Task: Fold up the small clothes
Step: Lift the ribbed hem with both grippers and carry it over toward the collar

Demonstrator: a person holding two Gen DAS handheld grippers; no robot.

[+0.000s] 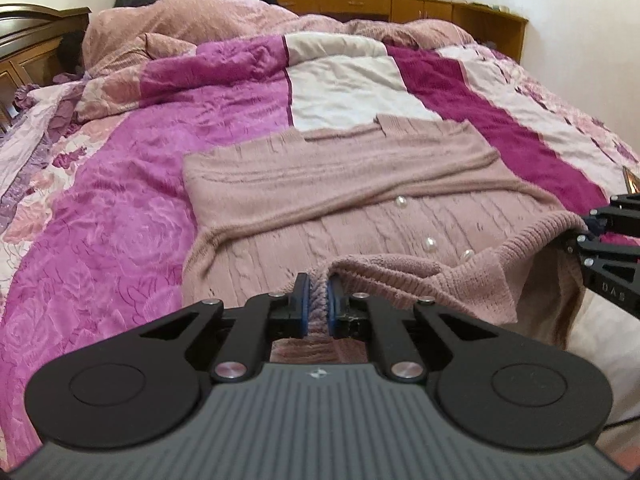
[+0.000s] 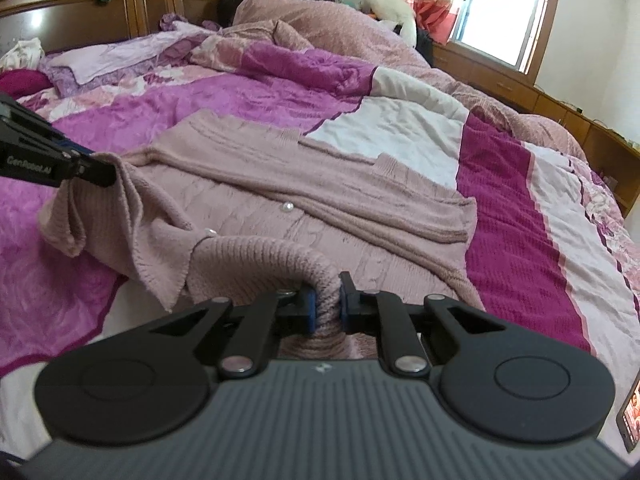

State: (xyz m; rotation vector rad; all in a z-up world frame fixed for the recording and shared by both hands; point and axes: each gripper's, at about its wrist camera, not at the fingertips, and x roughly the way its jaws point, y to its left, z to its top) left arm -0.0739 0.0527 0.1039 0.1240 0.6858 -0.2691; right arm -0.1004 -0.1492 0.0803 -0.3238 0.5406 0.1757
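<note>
Here, a pink-and-magenta bedspread below a window.

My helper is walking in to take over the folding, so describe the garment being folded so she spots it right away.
On the big bed's pink and magenta quilt, look near the foot edge. The dusty-pink knit cardigan lies there, its ribbed hem pinched by the left gripper and right gripper. Unlike the bedding around it, it has pearl buttons.

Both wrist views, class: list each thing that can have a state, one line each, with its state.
Dusty-pink knitted cardigan with pearl buttons: sleeves folded across, near hem lifted at two points.
Left gripper: shut on the hem, fingers pinching the ribbing.
Right gripper: shut on the hem.
Purple and white patchwork quilt: spread over the bed, rumpled at the far end.
</note>
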